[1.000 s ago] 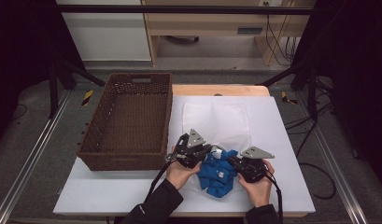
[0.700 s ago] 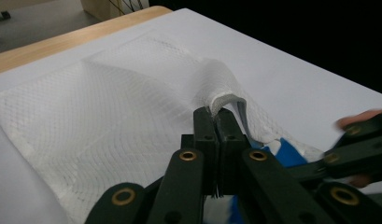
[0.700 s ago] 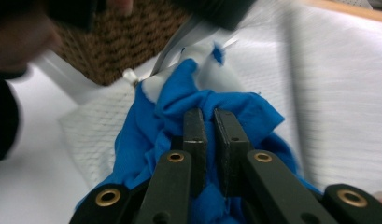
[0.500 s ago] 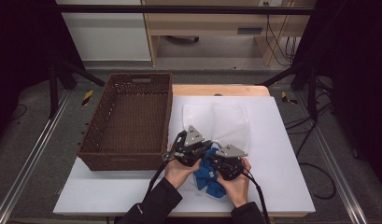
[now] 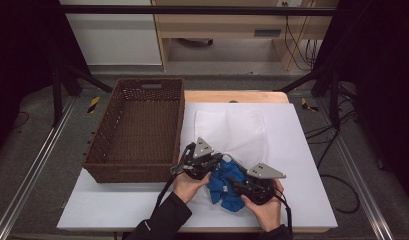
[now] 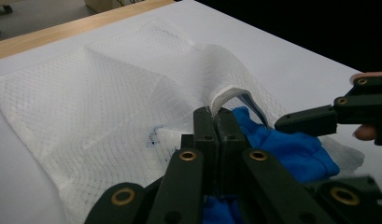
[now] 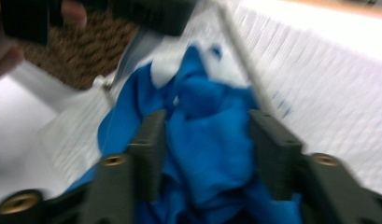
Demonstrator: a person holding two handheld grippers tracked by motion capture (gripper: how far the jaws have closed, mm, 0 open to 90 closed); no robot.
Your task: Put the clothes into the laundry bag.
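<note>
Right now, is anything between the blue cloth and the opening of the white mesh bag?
Nothing visible blocks it. The left tongs pinch the rim of the mesh bag and lift it open, and the blue cloth lies at the mouth.

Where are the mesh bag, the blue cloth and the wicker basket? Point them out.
mesh bag [image 6: 95, 107], left gripper view, flat netting.
blue cloth [image 7: 212, 140], right gripper view, middle fold.
wicker basket [image 5: 178, 125], high view, right wall.
</note>
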